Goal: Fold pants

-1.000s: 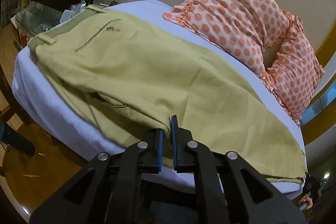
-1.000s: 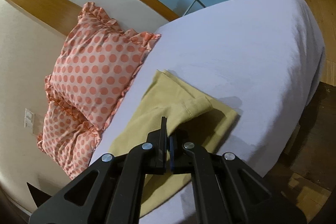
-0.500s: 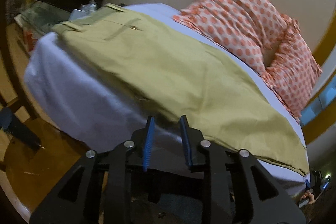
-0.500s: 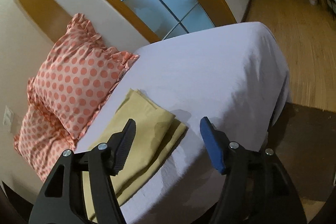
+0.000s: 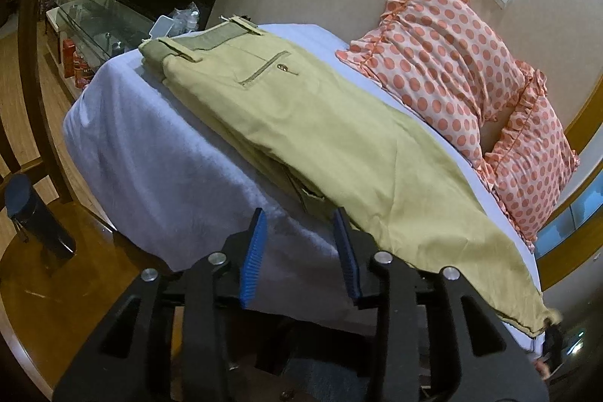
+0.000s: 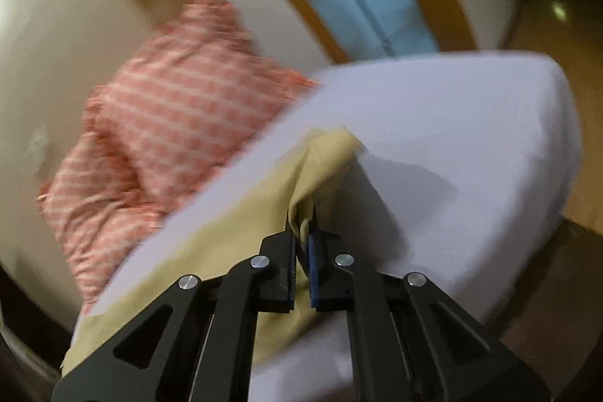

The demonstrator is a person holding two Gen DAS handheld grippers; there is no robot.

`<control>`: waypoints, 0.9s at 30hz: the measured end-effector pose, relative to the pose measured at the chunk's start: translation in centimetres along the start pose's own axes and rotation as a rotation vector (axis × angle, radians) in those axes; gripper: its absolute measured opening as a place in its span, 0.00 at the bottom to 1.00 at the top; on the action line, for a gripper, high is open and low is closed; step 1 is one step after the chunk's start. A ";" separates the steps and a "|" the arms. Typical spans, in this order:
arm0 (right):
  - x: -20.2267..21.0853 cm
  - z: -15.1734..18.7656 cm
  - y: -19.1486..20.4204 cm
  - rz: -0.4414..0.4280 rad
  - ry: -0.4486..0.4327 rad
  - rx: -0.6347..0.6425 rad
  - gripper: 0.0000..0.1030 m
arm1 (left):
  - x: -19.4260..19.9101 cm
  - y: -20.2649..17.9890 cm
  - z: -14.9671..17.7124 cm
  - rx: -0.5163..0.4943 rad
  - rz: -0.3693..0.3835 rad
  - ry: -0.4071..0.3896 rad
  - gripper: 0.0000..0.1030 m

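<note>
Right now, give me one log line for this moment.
step: fold pants | left gripper: open, off cloth | right gripper: shut on hem, lifted | bed: pants lengthwise

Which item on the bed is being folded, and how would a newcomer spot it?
Start at the bed with its white sheet. Beside the two polka-dot pillows lie the pants, stretched lengthwise. They are the only khaki thing there, with a buttoned back pocket by the waistband; the right gripper pinches their hem end.
</note>
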State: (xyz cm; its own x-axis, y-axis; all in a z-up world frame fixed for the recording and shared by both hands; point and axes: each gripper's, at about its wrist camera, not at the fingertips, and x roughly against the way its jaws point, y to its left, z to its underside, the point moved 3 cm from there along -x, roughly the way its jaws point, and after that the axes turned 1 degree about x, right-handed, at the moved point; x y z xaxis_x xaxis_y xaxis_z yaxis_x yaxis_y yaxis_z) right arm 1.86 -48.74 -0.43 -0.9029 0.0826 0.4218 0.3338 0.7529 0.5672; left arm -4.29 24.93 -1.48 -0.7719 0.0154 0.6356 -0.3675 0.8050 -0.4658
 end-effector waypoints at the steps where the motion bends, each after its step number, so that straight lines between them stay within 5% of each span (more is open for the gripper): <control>1: 0.0 -0.4 2.7 -0.060 -0.004 0.040 0.05 | 0.0 0.1 0.0 -0.001 0.001 -0.006 0.39; 6: -0.7 2.6 18.7 -0.427 0.095 0.242 0.05 | -0.1 0.3 0.1 0.003 0.007 -0.009 0.41; 8: -1.2 7.1 26.1 -0.600 0.208 0.330 0.05 | 0.1 0.3 0.3 0.002 0.017 -0.014 0.43; 11: -2.1 16.0 34.0 -0.722 0.448 0.518 0.06 | 0.3 0.0 0.3 -0.019 0.018 -0.027 0.49; 13: -2.6 21.8 36.6 -0.705 0.621 0.670 0.10 | 0.5 -0.1 0.3 -0.034 0.024 -0.032 0.53; 15: -2.4 25.0 36.9 -0.678 0.695 0.737 0.21 | 0.9 0.0 0.1 -0.054 0.027 -0.045 0.57; 18: -1.8 24.7 35.7 -0.671 0.644 0.723 0.71 | 1.2 0.5 -0.6 -0.059 0.039 -0.072 0.60; 21: -2.5 21.9 34.7 -0.633 0.562 0.664 0.73 | 0.5 1.5 -2.0 -0.011 0.046 -0.081 0.60; 27: -4.6 20.2 32.4 -0.550 0.566 0.568 0.73 | -1.3 3.9 -4.6 0.132 0.064 -0.079 0.59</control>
State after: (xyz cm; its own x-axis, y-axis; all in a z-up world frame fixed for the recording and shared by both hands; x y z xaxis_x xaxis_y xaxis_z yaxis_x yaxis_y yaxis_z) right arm 11.36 -11.52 1.68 -0.5803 -0.5894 0.5620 -0.4101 0.8077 0.4235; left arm -2.36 30.80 -1.35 -0.8325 0.0131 0.5538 -0.3772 0.7188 -0.5840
